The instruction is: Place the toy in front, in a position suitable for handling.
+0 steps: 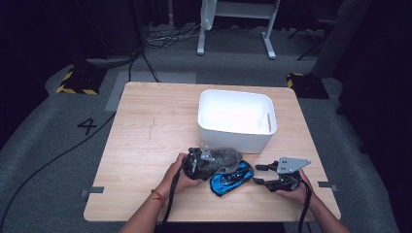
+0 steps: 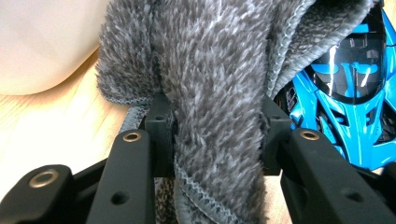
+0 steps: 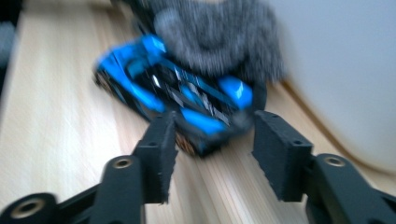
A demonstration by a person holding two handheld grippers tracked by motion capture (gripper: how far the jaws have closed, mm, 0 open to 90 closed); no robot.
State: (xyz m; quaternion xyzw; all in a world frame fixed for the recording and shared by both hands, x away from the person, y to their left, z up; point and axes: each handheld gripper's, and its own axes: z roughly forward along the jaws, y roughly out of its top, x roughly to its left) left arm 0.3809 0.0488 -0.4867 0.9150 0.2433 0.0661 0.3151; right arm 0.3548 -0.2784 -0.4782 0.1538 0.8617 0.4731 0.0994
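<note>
Left gripper clamps a grey fluffy cloth draped over a blue toy car, while right gripper stands open, empty, just right of it.

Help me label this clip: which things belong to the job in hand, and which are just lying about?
In the job:
grey fluffy cloth, clamped in the left gripper
blue toy car, just ahead of the open right gripper

Lying about:
white bin
floor cables

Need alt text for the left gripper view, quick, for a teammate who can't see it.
The left gripper is shut on a fluffy grey cloth, which drapes partly over a blue toy car. A white bin stands at upper left on the wooden table.
</note>
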